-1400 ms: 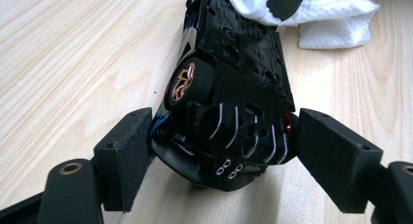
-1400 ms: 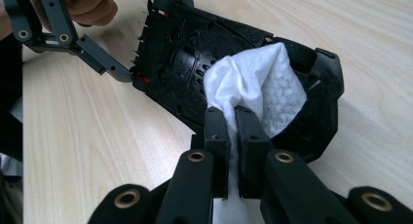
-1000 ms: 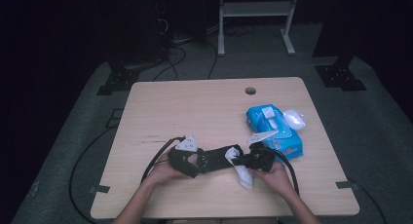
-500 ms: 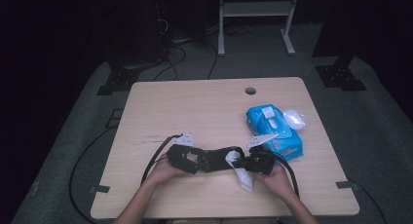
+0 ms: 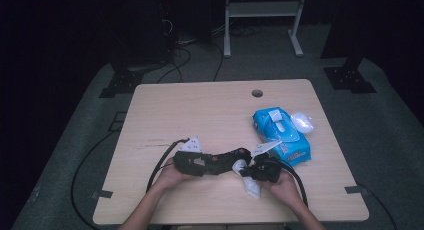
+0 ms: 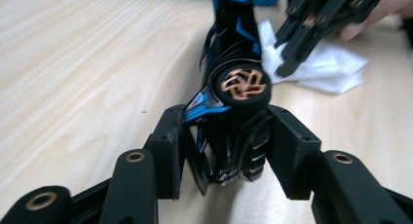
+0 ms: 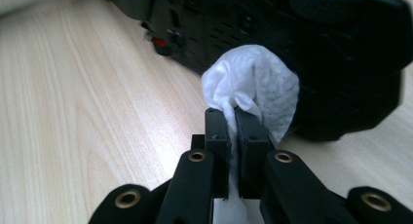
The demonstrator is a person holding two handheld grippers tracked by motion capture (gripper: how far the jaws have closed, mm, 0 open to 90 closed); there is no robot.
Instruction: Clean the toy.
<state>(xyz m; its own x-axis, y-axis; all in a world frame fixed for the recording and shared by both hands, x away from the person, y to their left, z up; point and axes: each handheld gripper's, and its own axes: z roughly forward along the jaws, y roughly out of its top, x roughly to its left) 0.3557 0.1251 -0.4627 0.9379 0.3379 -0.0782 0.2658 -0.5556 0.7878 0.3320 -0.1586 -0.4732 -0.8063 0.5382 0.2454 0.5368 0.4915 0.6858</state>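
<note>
A black and blue toy car [image 6: 234, 48] with a copper-rimmed wheel [image 6: 242, 84] lies on the wooden table [image 5: 210, 110], near the front edge. My left gripper [image 6: 231, 156] has just been closing its jaws, and the car's end sits between them with the pads against its sides. In the high view the left gripper [image 5: 220, 162] points right along the car [image 5: 231, 157]. My right gripper [image 7: 233, 131] is shut on a bunched white wipe [image 7: 258, 83] that touches the car's dark body [image 7: 341, 63]. The rest of the wipe [image 5: 251, 184] trails onto the table below the right gripper [image 5: 257, 171].
A blue pack of wipes [image 5: 280, 135] lies to the right of the hands, with a small white object [image 5: 301, 122] beside it. There is a round cable hole [image 5: 257, 93] near the table's far edge. Cables trail from both grippers off the front edge.
The left jaws have drawn in around the toy car. Both hands stay in about the same place, and the right gripper keeps hold of the wipe.
</note>
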